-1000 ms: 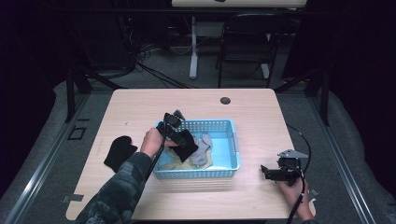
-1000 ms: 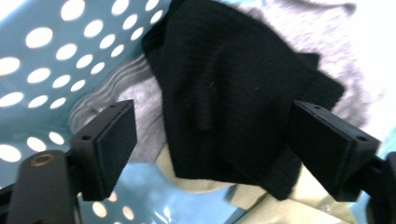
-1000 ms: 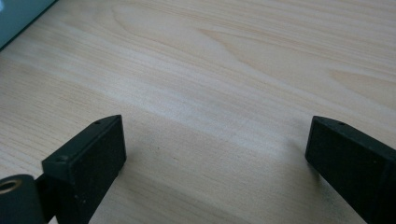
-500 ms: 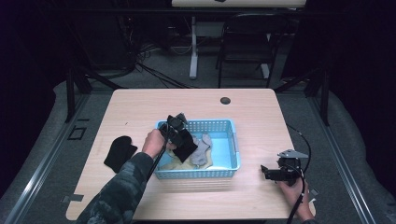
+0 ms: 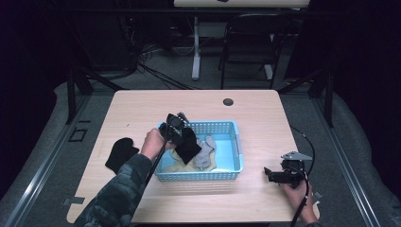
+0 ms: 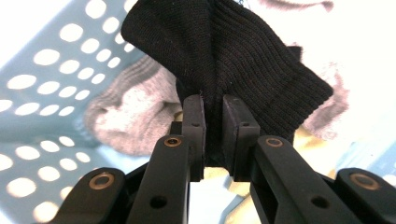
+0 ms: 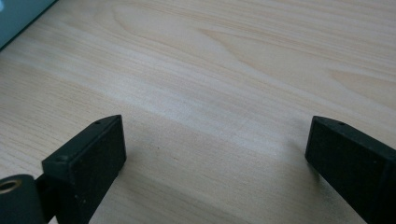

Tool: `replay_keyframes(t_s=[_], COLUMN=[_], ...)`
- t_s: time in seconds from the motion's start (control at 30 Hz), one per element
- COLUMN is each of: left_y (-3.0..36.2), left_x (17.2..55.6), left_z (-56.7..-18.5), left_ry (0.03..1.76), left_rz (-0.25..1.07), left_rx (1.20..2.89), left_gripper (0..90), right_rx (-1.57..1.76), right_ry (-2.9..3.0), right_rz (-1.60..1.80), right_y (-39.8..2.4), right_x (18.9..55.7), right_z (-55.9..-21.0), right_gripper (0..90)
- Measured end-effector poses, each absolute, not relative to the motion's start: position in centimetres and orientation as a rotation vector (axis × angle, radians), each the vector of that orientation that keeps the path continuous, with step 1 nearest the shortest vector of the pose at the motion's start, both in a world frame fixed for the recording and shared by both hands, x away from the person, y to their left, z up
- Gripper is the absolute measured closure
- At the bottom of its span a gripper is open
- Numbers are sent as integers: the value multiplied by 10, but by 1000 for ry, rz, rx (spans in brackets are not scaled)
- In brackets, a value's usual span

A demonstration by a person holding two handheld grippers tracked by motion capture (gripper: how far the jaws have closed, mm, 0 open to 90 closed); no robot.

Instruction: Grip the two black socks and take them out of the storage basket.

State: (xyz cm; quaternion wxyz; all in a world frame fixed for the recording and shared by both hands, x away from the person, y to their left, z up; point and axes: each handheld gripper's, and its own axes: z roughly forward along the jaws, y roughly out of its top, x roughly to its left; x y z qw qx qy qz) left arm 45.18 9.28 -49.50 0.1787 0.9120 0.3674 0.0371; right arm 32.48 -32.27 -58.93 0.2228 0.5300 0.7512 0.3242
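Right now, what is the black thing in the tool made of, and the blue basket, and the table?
The black ribbed sock pinched in the left tool looks like soft knitted fabric: fine ribs show and it folds limply. The light blue perforated basket seems to be smooth plastic, with rows of punched holes. The pale table top looks like wood or wood-look laminate, matte, with grain lines.

The left claw [image 6: 213, 135] is held out over the middle of the scene by a hand [image 5: 152, 143] at the end of a camouflage-sleeved forearm [image 5: 118, 191] that comes in from the near left, and its two black jaws are pinched tight together on black knit fabric. The right claw [image 7: 215, 158], gripped by a hand [image 5: 297, 195] at the near right, sits low over the tabletop [image 7: 224, 70] with its jaws spread wide and nothing between them.
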Motion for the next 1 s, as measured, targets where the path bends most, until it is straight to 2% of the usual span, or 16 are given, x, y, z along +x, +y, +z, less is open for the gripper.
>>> replay_keyframes(t_s=[0.47, 1.0], left_y=[109, 135], left_x=[434, 423], left_z=[-451, -409], left_ry=[934, 941], left_rz=[173, 259], left_rx=[2529, 2435], left_gripper=[796, 797], right_rx=[1464, 1465], right_ry=[2074, 2074], right_rz=[895, 895], right_y=[-323, -323], right_x=[325, 325], right_z=[-589, -589], right_gripper=[45, 46])
